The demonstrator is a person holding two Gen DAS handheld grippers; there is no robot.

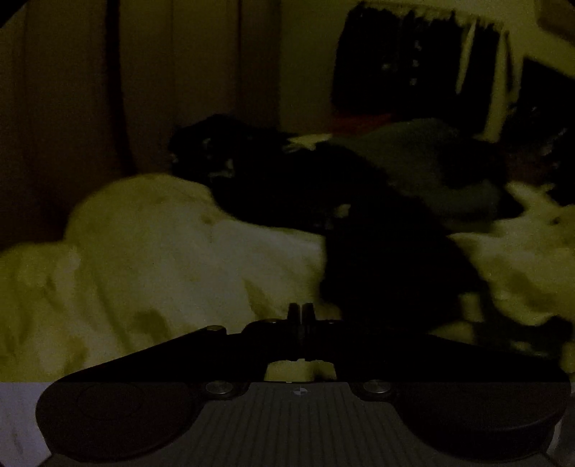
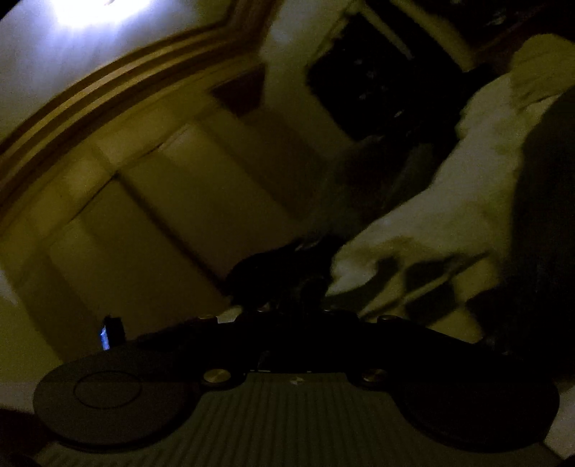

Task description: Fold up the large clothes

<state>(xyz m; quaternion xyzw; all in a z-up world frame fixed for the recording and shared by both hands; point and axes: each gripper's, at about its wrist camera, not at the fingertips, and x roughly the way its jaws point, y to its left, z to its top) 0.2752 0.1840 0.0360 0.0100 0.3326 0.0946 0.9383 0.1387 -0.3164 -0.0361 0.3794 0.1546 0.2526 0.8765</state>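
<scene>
Nearest our left wrist camera, the left gripper (image 1: 301,314) shows its two fingers pressed together; we see nothing caught between them, though the picture is very dim. Just beyond and to their right lies the dark garment (image 1: 381,251), a black crumpled mass running from beside the fingertips up and back across the pale bedding (image 1: 143,251). Its folds are lost in the gloom, so we cannot tell its kind. A grey cushion-like shape (image 1: 424,158) sits behind it, and a dark window or frame (image 1: 402,64) hangs on the far wall.

From our right wrist, the right gripper (image 2: 298,301) is closed, its tips buried in dark cloth (image 2: 287,266); whether it pinches that cloth we cannot tell. Pale bedding (image 2: 449,201) rises to the right, wall panelling (image 2: 161,201) to the left, with a ceiling light (image 2: 100,10) glaring above.
</scene>
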